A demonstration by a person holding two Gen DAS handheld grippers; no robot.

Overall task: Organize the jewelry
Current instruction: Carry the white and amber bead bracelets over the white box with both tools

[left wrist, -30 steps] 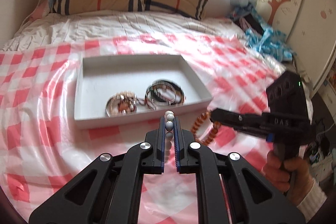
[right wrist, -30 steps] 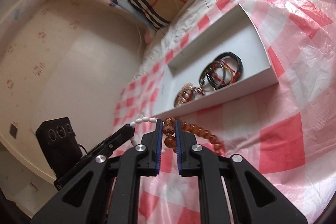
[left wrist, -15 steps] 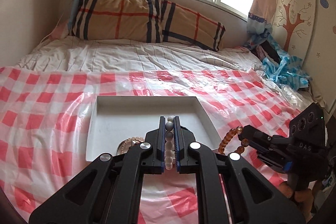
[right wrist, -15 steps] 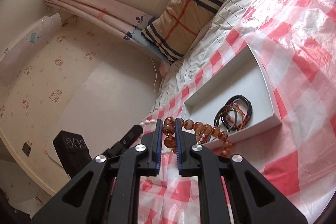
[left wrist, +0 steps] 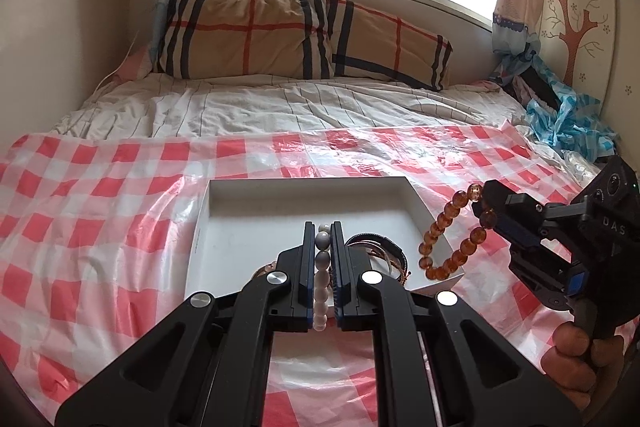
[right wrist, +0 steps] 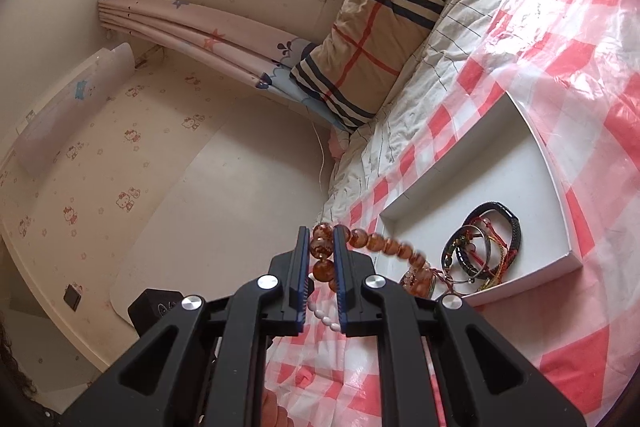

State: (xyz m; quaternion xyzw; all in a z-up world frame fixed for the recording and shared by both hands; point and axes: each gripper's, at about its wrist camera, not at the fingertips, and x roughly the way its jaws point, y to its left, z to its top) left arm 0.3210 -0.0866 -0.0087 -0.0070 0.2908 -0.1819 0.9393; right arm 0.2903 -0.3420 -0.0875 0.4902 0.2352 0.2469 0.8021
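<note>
A: Above the near edge of the white tray [left wrist: 224,215], what is the left gripper [left wrist: 322,239] carrying?

B: Its jaws are nearly together, clamped on a white bead bracelet [left wrist: 321,259]; the pale beads run in a line down the narrow gap between the blue-edged fingers.

A: And the right gripper [right wrist: 322,243]?

B: Much the same. Its jaws are pinched on an amber bead bracelet [right wrist: 322,247], one large bead squeezed between them. In the left wrist view that loop [left wrist: 450,231] hangs free at about 3 o'clock from the tray's near right corner, held up off the bed.

A: Where does the tray sit?

B: On the red-and-white checked plastic sheet [left wrist: 100,211] spread over the bed. In its near part lies a cluster of bangles [right wrist: 486,247], dark and metallic with red cord, and at 9 o'clock from them a pinkish beaded piece [right wrist: 420,281], partly hidden by the amber strand.

A: Are the two grippers touching?

B: No, they are apart, the right one at 3 o'clock from the left.
</note>
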